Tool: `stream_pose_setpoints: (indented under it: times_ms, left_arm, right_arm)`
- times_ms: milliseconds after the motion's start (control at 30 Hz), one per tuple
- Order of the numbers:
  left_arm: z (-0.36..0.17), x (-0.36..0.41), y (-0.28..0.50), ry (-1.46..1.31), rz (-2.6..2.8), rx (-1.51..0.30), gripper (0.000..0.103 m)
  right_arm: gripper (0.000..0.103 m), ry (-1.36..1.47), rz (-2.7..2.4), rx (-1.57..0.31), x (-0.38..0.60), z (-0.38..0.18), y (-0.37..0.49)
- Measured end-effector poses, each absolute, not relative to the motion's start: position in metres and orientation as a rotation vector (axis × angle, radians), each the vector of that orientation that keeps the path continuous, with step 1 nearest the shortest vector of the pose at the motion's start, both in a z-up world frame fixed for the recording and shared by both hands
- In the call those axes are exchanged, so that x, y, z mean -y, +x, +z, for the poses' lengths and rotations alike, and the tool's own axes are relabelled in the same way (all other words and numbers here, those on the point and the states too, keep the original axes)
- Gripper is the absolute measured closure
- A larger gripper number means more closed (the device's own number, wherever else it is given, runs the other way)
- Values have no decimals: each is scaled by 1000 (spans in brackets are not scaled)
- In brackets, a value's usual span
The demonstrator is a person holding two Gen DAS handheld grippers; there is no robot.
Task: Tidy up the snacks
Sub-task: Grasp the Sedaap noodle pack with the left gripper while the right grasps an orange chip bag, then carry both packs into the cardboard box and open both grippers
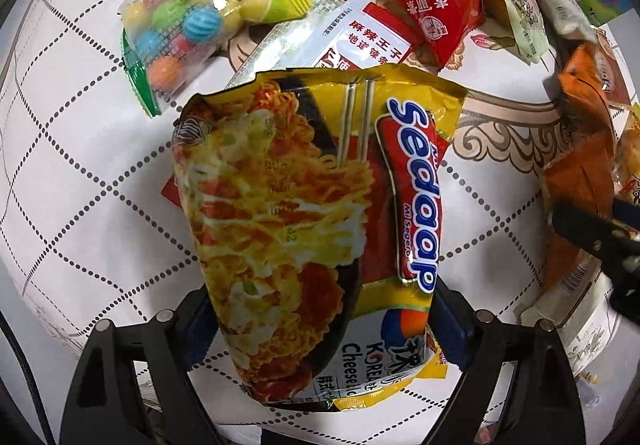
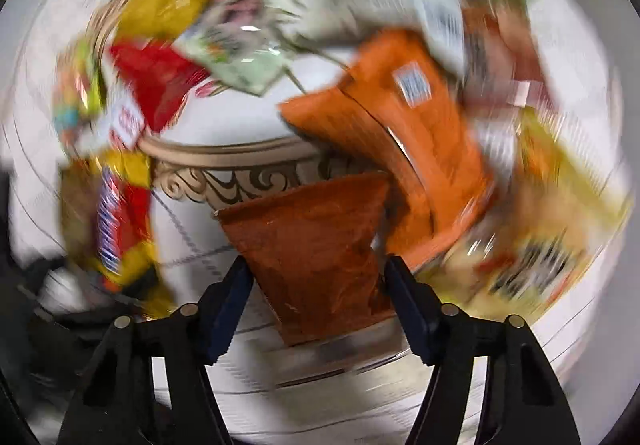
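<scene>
Right now the left gripper points down at the patterned tablecloth with a yellow noodle packet between its fingers. The blue pads sit against the packet's two long edges at its lower end, so I judge it gripped. The packet's long axis runs straight away from the gripper toward the pile of snacks beyond its far end, tipped a little to one side.

Taking the noodle packet as the landmark: a clear bag of coloured candy balls lies beyond its far left corner, a white-and-red sachet touches its far edge, and a red pouch sits just past that.

Off to the packet's right an orange packet stands between the dark fingers of the other tool. In the blurred right wrist view, the right gripper has a rust-brown packet between its pads. The pads look to be at its sides, though blur hides whether they press on it, so I cannot tell if it is gripped.

Each hand is nearest its own packet. The left one looks ready to carry its packet off along that long axis.
</scene>
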State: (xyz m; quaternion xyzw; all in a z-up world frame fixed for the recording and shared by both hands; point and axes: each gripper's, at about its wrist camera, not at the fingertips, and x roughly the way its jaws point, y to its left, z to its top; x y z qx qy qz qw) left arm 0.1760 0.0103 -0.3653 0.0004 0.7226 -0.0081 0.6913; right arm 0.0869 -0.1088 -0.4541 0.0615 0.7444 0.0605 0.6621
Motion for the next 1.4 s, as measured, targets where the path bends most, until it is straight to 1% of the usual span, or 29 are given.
stream_pose_setpoints:
  times_ms: [67, 133, 200, 233, 300, 433, 467, 500, 533, 600, 633, 733, 867, 933, 1033, 1100, 1233, 1300, 1333, 1367, 1400]
  left_arm:
    - [-368, -12, 178, -5, -20, -1617, 13]
    - [-365, -14, 180, -12, -22, -1618, 13]
    - [-366, -18, 180, -10, -25, -1610, 14]
    - [-357, -17, 172, -8, -30, -1601, 15]
    - [-347, -19, 165, 8, -34, -1582, 18]
    - [-335, -22, 154, 47, -20, -1536, 19]
    - [-333, -23, 152, 51, -17, -1531, 19]
    - [-332, -27, 149, 59, -10, -1526, 19]
    - [-330, -29, 145, 65, -8, -1519, 19]
    - [-327, -34, 139, 77, -5, -1505, 19]
    - [-325, -35, 135, 84, -5, -1499, 19]
    - [-318, -40, 126, 86, -20, -1488, 19]
    - [-308, -48, 117, 70, -52, -1457, 19]
    - [-301, -54, 116, 72, -65, -1428, 19]
    - [-273, -59, 114, 47, -99, -1381, 19]
    - [-269, -63, 103, 19, -128, -1349, 19]
    - [-259, -59, 92, -17, -204, -1288, 19]
    - [-256, -54, 99, -31, -255, -1252, 19]
    - [-261, -55, 106, -36, -272, -1240, 19]
    - [-272, -58, 114, -40, -284, -1233, 19]
    - [-263, -52, 135, -41, -292, -1228, 19]
  right_arm:
    - [37, 361, 136, -1738, 126, -463, 86]
    - [36, 434, 141, -1733, 133, -466, 87]
    - [31, 343, 143, -1714, 129, -464, 91]
    - [26, 286, 135, -1702, 123, -464, 90]
    - [26, 211, 133, -1686, 115, -464, 91]
    - [26, 88, 110, -1669, 101, -473, 93]
    - [28, 59, 98, -1658, 99, -474, 93]
    - [32, 47, 89, -1644, 99, -474, 91]
    - [38, 49, 79, -1630, 101, -474, 91]
    - [42, 75, 60, -1617, 105, -475, 91]
    - [46, 92, 50, -1612, 109, -475, 88]
    - [49, 157, 36, -1588, 123, -468, 85]
    - [50, 220, 32, -1552, 131, -453, 81]
    - [50, 275, 38, -1536, 149, -438, 76]
    - [50, 369, 64, -1486, 161, -412, 70]
    - [50, 403, 81, -1442, 171, -388, 70]
    - [50, 455, 119, -1341, 183, -321, 52]
    - [50, 457, 130, -1292, 173, -301, 56]
    - [50, 460, 137, -1262, 161, -276, 58]
    - [50, 466, 145, -1241, 168, -264, 73]
    - [50, 466, 146, -1220, 173, -255, 87]
